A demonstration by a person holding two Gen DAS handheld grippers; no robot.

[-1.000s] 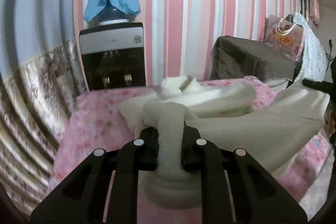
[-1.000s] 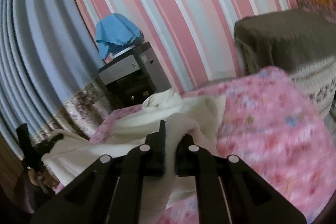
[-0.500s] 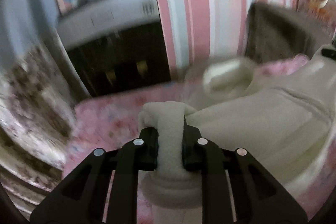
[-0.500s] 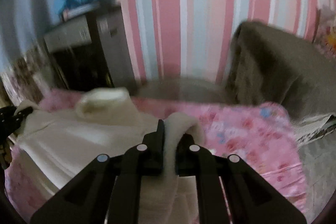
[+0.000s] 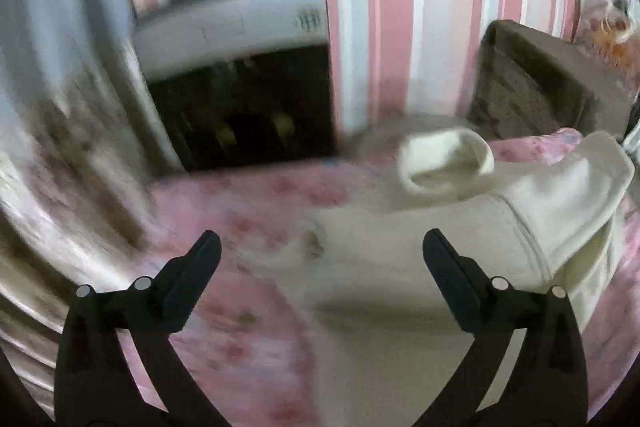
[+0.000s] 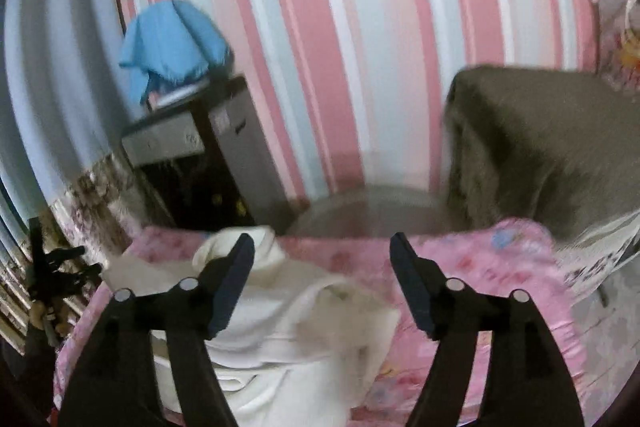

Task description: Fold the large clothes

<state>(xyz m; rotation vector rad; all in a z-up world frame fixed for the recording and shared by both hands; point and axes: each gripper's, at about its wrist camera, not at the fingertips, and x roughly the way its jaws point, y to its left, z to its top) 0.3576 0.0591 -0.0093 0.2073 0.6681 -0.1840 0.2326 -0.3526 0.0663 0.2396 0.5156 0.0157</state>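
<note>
- Jaws on both tools are spread wide with nothing between them: the left gripper [image 5: 322,247] and the right gripper [image 6: 322,251] both hover just above the cream-white fleecy turtleneck sweater [image 5: 432,251], not touching it as far as I can tell.
- The sweater lies on the pink floral-print table cover [image 5: 248,311], rolled collar [image 5: 444,163] pointing at the wall. Its right side looks folded over onto the body, so I'd guess we're mid-fold.
- For the next grab I'd go for an outer edge or a hem corner, both sides level, pinch through all layers, then lift only enough to clear the cloth and lay it over in one sweep. Thick fleece probably slumps and bunches if dragged.
- In the right wrist view the near edge is rumpled [image 6: 344,299], so it's worth smoothing before folding again.
- Stuff around: a black-and-silver water dispenser [image 6: 192,163] with a blue cloth draped on top [image 6: 172,43] sits behind the table, and a boxy thing under a brown cover [image 6: 536,135] at the right. Both are well clear of the garment.
- Nothing lies on the sweater itself. Everything's motion-blurred, so fine detail is iffy.
</note>
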